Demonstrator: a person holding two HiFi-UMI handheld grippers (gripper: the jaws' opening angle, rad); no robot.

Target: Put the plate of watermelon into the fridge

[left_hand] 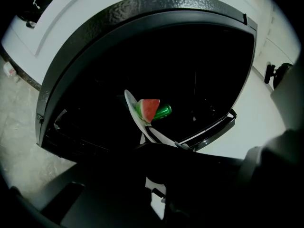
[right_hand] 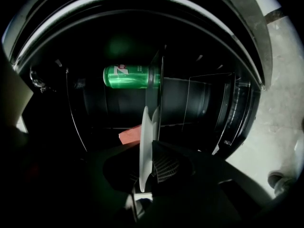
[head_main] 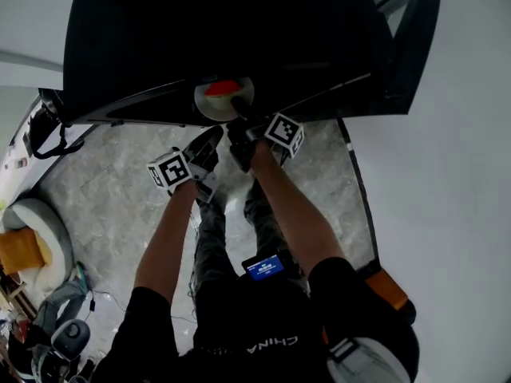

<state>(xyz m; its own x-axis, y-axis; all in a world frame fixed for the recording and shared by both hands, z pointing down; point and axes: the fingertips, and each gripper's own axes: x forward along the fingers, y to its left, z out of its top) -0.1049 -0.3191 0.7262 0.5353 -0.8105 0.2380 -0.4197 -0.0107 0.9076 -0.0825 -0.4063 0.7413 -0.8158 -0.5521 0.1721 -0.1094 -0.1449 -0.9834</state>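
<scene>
A white plate carrying a red watermelon slice is at the mouth of the open black fridge. My right gripper is shut on the plate's near rim. In the right gripper view the plate stands edge-on between the jaws of my right gripper, with the watermelon on its left. The left gripper view shows the plate and watermelon against the dark interior. My left gripper hangs just short of the plate, its jaws too dark to read.
A green can lies inside the fridge behind the plate. The fridge door stands open at the right, beside a white wall. The floor is pale marble, with a round white cushion and bags at the left.
</scene>
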